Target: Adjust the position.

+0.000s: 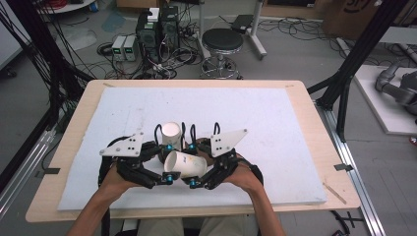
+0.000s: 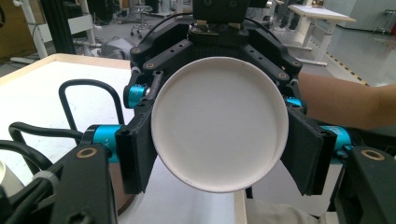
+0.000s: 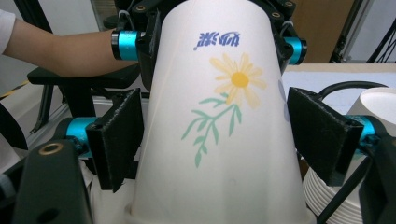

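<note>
We see a white paper cup (image 1: 185, 164) lying on its side in the air between the two tongs, just above the white foam board (image 1: 275, 123) that covers the wooden surface (image 1: 314, 128), at about six o'clock of the board in the high view. The left tongs (image 1: 169, 162) are clamped narrow on the cup near its rim, and in the left gripper view the cup's flat round bottom (image 2: 218, 123) faces us. The right tongs (image 1: 193, 166) stand at the cup's other end; in the right gripper view their black pads (image 3: 119, 135) flank the cup's flowered wall (image 3: 224, 126) with slivers of gap on both sides, half open and not pressing. A second cup (image 1: 171, 133) stands upright at twelve o'clock of the held one, just behind both tongs. At five o'clock in the right gripper view we see a stack of cup rims (image 3: 327, 200).
</note>
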`<state>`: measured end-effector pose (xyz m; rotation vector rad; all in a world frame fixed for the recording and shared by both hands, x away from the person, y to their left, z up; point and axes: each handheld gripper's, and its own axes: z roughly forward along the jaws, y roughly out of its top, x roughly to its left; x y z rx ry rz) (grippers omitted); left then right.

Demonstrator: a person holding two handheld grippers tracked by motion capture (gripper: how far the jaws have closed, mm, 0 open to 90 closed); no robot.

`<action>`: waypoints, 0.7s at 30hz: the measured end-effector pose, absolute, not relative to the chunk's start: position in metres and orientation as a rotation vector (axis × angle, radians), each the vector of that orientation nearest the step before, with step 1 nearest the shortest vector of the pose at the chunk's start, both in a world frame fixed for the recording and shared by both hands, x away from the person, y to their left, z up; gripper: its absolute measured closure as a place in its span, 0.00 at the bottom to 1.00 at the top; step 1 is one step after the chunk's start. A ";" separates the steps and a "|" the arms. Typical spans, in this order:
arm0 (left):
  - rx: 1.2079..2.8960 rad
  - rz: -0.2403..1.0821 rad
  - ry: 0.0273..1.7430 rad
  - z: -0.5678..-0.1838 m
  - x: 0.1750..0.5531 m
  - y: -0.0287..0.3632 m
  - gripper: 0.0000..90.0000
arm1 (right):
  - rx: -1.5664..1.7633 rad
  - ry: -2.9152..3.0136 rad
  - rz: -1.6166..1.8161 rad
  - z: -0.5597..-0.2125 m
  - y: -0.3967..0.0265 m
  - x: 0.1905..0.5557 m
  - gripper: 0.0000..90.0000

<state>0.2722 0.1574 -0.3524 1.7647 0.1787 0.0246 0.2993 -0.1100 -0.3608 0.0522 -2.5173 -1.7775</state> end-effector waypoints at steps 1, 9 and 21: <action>1.762 0.024 0.180 -0.352 0.272 0.157 0.38 | 0.057 -2.517 -1.777 -0.361 -0.110 0.300 0.24; 1.754 0.024 0.178 -0.351 0.272 0.158 0.38 | 0.047 -2.498 -1.763 -0.366 -0.108 0.300 0.24; 1.756 0.019 0.171 -0.351 0.272 0.159 0.38 | 0.060 -2.485 -1.758 -0.367 -0.108 0.300 0.29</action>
